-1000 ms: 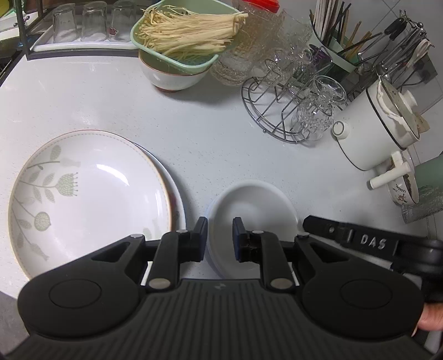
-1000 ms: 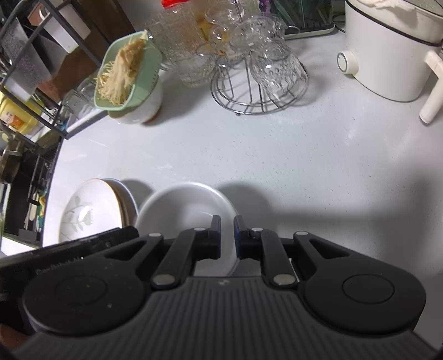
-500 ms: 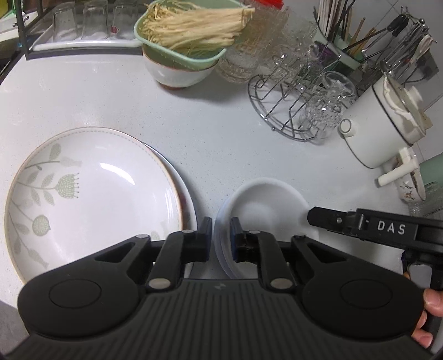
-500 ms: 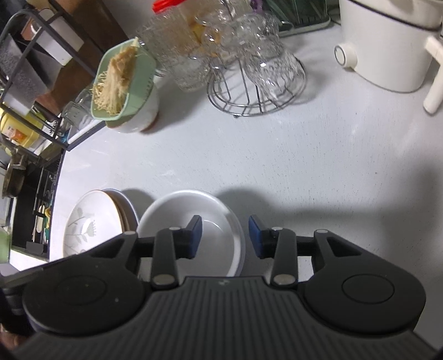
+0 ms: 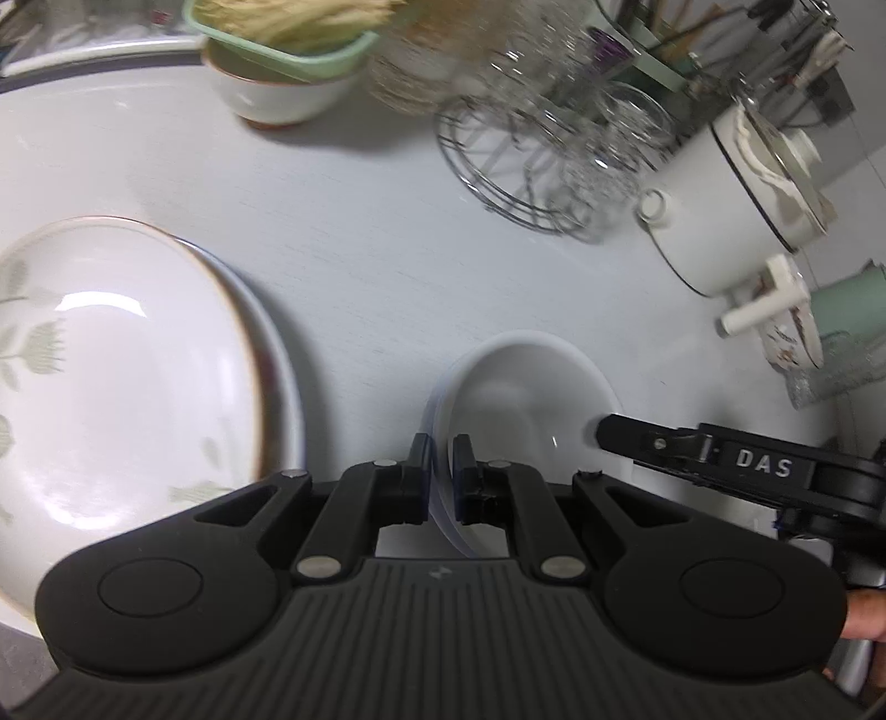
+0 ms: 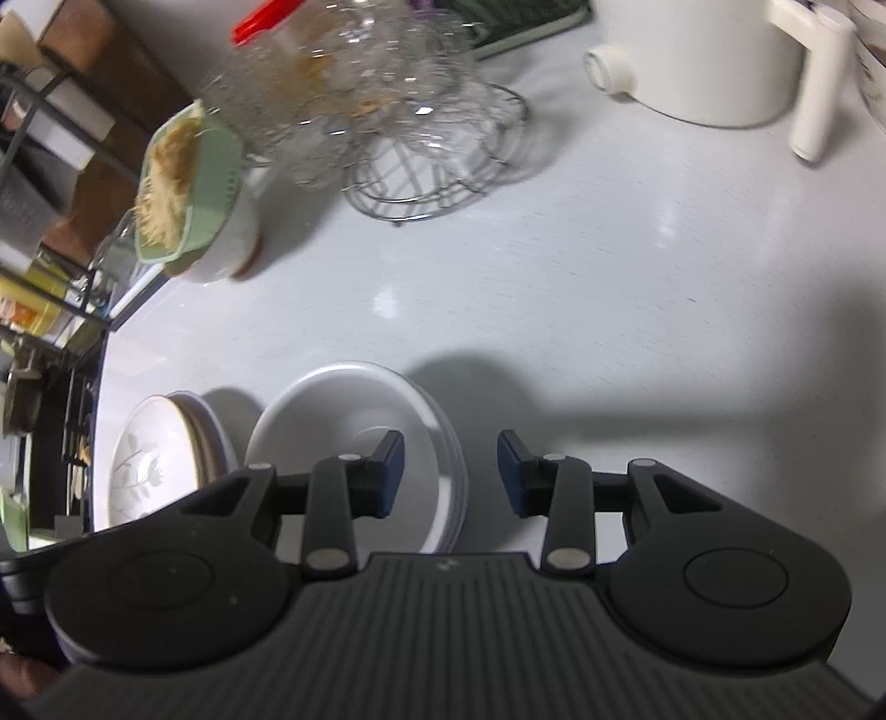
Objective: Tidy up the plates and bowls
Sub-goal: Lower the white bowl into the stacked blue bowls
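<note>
while left tongs (image 5: pixel 441 462) clench the white bowl (image 5: pixel 526 387) rim, right tongs (image 6: pixel 449 473) released, noodles in green basket (image 5: pixel 288 33)

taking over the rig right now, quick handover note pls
Left gripper: shut on the white bowl stack's near rim.
Right gripper: open, jaws just opening, astride the stack's right rim, not pressing.
Flowered plate lies on another plate, left of the bowls, on the counter.
Done: plates stacked, bowls nested. Left: probably lift and place the bowls.
</note>
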`<state>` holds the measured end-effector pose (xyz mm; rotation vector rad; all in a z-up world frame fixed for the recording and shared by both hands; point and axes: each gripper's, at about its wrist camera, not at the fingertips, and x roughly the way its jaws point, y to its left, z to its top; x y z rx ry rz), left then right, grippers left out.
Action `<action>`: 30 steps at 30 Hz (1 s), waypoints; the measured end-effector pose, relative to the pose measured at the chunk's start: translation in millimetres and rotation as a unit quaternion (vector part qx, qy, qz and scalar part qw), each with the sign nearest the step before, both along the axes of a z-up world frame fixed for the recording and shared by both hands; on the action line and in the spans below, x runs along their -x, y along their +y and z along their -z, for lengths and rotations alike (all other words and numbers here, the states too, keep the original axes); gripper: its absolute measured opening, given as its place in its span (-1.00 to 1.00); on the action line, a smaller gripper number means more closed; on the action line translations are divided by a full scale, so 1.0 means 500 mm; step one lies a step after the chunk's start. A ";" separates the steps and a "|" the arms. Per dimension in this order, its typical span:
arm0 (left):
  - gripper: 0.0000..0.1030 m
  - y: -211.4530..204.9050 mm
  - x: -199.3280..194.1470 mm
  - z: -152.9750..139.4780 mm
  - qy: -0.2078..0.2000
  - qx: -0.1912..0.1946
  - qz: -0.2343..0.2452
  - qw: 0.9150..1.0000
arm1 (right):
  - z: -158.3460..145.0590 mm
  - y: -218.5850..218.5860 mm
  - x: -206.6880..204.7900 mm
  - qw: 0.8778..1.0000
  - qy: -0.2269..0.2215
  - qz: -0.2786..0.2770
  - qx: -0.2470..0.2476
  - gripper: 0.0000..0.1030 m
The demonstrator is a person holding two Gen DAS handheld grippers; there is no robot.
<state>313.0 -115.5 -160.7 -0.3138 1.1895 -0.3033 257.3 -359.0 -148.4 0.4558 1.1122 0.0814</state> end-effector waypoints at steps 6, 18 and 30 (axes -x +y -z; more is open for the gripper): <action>-0.82 -0.016 0.007 0.001 -0.004 0.002 -0.010 1.000 | 0.013 -0.037 0.024 0.999 0.006 0.032 -0.002 -0.23; -0.35 -0.011 -0.007 0.036 0.025 -0.003 -0.031 0.999 | 0.038 -0.017 0.040 1.000 0.008 -0.003 -0.020 -0.22; -0.39 -0.029 -0.018 0.052 0.036 -0.006 0.012 0.999 | 0.058 0.004 0.054 1.000 -0.003 0.005 -0.028 -0.46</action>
